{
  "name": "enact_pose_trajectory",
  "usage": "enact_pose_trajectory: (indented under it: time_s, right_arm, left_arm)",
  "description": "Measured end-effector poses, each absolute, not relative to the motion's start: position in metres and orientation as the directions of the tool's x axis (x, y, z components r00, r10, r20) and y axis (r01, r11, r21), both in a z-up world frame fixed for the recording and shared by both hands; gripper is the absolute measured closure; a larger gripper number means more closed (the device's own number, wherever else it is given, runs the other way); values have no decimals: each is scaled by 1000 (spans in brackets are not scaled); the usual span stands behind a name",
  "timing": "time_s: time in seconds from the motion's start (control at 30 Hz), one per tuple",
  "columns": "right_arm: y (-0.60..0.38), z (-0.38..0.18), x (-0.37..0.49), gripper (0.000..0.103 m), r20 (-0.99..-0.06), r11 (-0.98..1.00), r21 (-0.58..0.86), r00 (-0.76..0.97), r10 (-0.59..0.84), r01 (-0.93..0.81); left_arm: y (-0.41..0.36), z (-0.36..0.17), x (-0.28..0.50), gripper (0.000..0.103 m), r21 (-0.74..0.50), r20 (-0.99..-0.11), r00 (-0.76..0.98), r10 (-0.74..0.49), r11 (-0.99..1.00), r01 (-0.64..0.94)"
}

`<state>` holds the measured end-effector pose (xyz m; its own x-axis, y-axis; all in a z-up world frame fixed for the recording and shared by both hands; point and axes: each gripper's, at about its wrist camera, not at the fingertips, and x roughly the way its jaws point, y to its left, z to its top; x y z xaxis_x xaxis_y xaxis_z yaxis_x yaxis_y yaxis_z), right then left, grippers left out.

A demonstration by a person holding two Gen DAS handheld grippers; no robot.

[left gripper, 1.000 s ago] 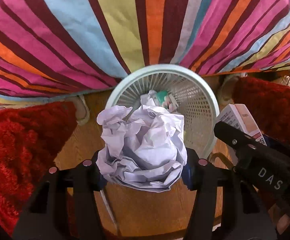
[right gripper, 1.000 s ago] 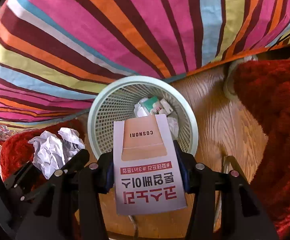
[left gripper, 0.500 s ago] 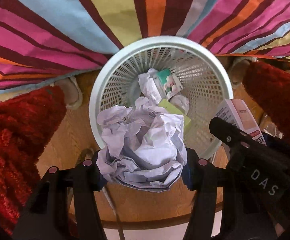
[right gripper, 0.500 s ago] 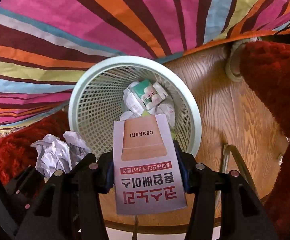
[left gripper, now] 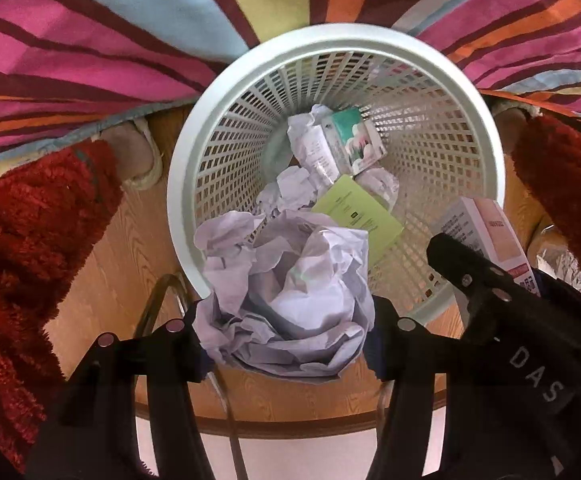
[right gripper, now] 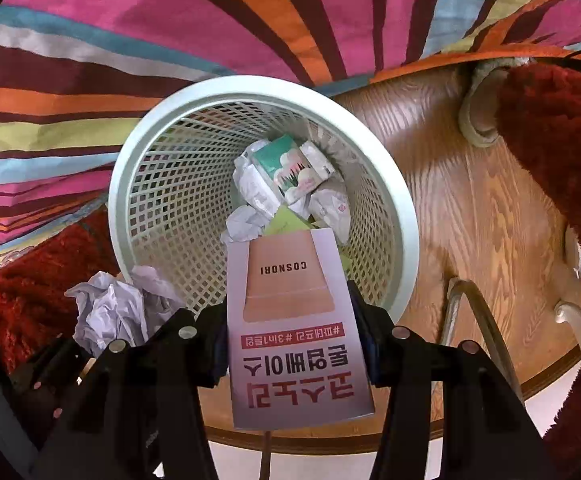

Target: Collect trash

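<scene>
Clutching crumpled paper [left gripper: 290, 296] and carton [right gripper: 294, 336] above wastebasket [left gripper: 186, 184], both hand-held grippers.

Basket [left gripper: 332, 46] stands on floor [right gripper: 470, 208], against striped cloth [left gripper: 90, 40] behind

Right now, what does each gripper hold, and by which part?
Left gripper: crumpled paper ball, pinched across its sides. Right gripper: COSNORI box, clamped by its long side edges.
</scene>
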<state>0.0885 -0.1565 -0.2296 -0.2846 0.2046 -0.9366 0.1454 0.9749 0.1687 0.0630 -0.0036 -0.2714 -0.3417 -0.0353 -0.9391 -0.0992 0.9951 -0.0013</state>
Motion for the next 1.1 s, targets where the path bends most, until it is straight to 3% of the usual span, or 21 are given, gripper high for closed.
enact_pose_trajectory:
  time_s: [0.57,0.77,0.83,0.87,0.9,1.1]
  right_arm:
    - [-152,-245,90,55,-932,979,158,-307,191,129]
    - [-150,-242,92,54,-938,981,161,-292,186,108]
    - [-148,-244,92,47,-938,982,158,-297,181,98]
    - [-148,-244,92,29,-938,983,156,-297,178,96]
    - [-147,-244,92,15,-941,984,151,-291,172,95]
    - [-150,-242,93,10,-948,985,138,-275,162,104]
  left_arm:
    - [-2,-284,63,47,1,-926,-374,-43,993,-116]
    - [-1,-287,63,43,-15,-921,-384,-65,991,-132]
    - [-2,-288,63,31,-12,-921,-384,-61,992,-129]
    - [-2,-287,63,21,-3,-922,-383,-50,992,-124]
    - [-3,-287,63,20,6,-923,-383,-40,993,-118]
    - [2,-283,64,20,21,-931,-365,-30,990,-137]
